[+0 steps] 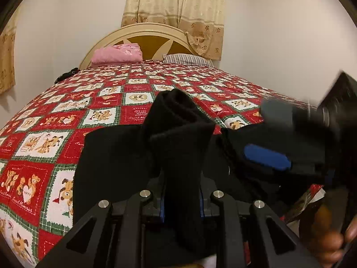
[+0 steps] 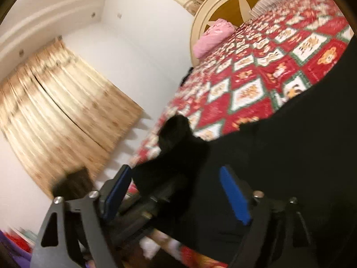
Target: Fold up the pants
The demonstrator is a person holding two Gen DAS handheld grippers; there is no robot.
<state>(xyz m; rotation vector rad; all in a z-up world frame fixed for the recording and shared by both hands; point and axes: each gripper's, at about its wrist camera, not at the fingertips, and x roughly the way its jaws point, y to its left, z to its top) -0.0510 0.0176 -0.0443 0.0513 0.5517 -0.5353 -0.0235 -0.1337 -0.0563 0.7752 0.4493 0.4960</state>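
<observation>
The black pants (image 1: 116, 156) lie on the bed (image 1: 67, 120), at the foot end, far from the headboard (image 1: 156, 38). One bunched fold of the cloth stands up from the pile. The left gripper (image 1: 181, 201) is clamped on this fold, and the cloth rises between its fingers. The right gripper (image 2: 176, 189) is beside the pile, on the side away from the headboard. Its fingers (image 2: 234, 196) are spread wide and are released; black cloth is between them, but the pads do not press it. In the left wrist view, the right gripper appears blurred, just beside the raised fold. A pink blanket (image 1: 117, 53) and a striped pillow (image 1: 187, 58) rest against the headboard. A curtain (image 1: 176, 2) hangs above the headboard.
</observation>
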